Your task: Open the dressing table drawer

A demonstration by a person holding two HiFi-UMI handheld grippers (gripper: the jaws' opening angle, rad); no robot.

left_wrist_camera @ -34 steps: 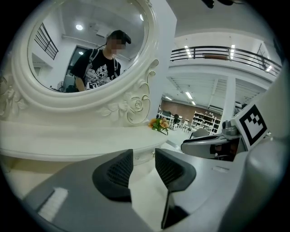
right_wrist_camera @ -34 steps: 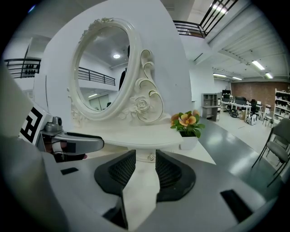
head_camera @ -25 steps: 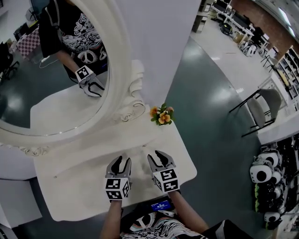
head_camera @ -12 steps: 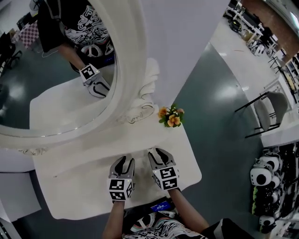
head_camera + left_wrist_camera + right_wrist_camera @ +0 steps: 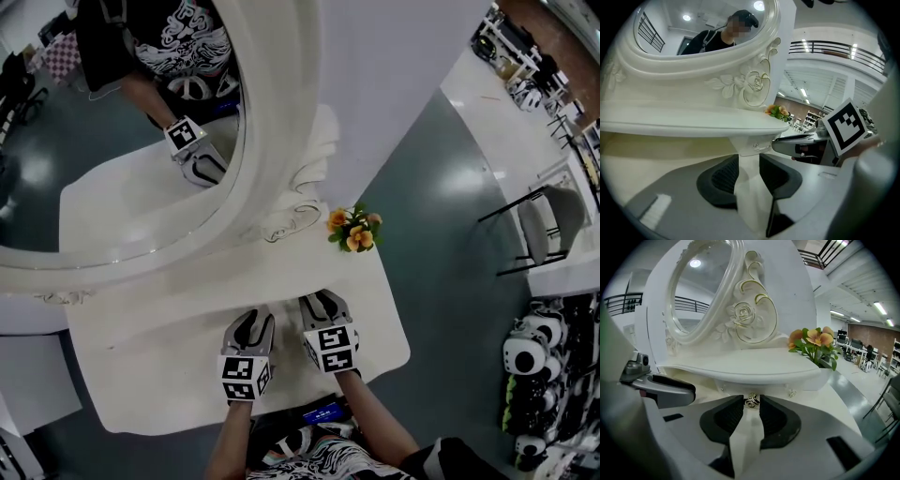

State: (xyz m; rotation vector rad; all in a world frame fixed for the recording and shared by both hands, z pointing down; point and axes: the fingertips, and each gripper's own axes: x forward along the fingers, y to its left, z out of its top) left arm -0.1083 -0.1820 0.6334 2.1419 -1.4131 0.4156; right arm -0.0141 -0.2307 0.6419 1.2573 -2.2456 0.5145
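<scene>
My left gripper hangs released at the dressing table's front edge, its jaws just narrowing, clasping nothing. My right gripper, also narrowing but unclenched, has the drawer's metal knob between its tips, under the tabletop.

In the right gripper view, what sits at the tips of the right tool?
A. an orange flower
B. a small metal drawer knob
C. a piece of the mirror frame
B: the small metal drawer knob shines between the tips of the right tool, whose jaws have just been closing.
</scene>
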